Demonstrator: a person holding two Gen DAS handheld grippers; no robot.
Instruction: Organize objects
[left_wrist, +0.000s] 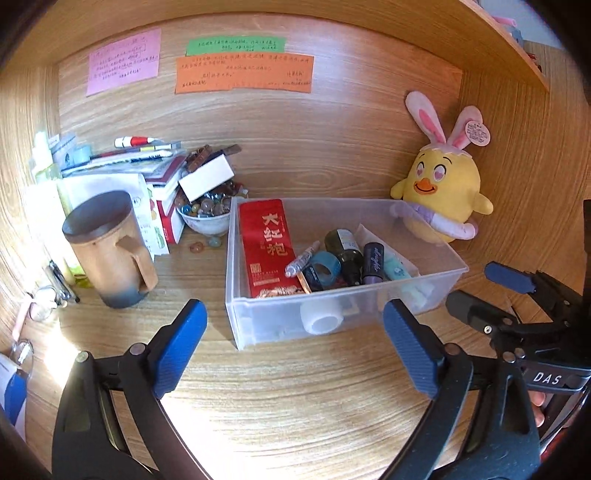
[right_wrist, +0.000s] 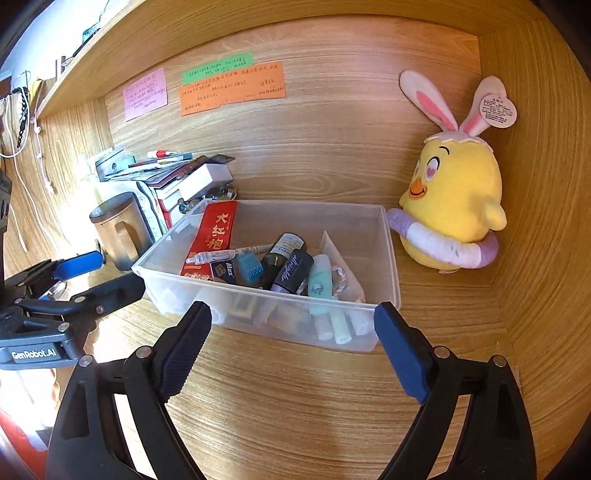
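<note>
A: Two grippers are hovering over the near part of the wooden desk (left_wrist: 295, 387), both spread wide and gripping nothing. What is sitting at the left?

B: Starting at the left edge, a lidded brown mug (left_wrist: 110, 247) is standing upright, its handle turned toward the bin. Behind it, in the back left corner, a stack of books (left_wrist: 155, 173) is lying flat, and a bowl of marbles (left_wrist: 207, 214) is sitting just beside the bin's far left corner.

A: And the bin itself?

B: It is a clear plastic bin (left_wrist: 332, 317), resting mid-desk just beyond the left gripper (left_wrist: 295, 325), with its long axis running left to right along the back wall. Inside, a red tea packet (left_wrist: 264, 243) is leaning against the left wall, its long axis running from near to far. Next to it a small vial (left_wrist: 301, 264), a dark bottle (left_wrist: 345, 254), a purple tube (left_wrist: 373, 262) and a mint tube (left_wrist: 397, 269) are lying jumbled, mostly pointing toward the near wall.

A: Where is the other tool?

B: The right gripper (right_wrist: 291, 328) is facing the bin's near right wall, not touching it. Further right, a yellow chick plush (right_wrist: 454, 206) is sitting upright in the back right corner, just beside the bin.
</note>
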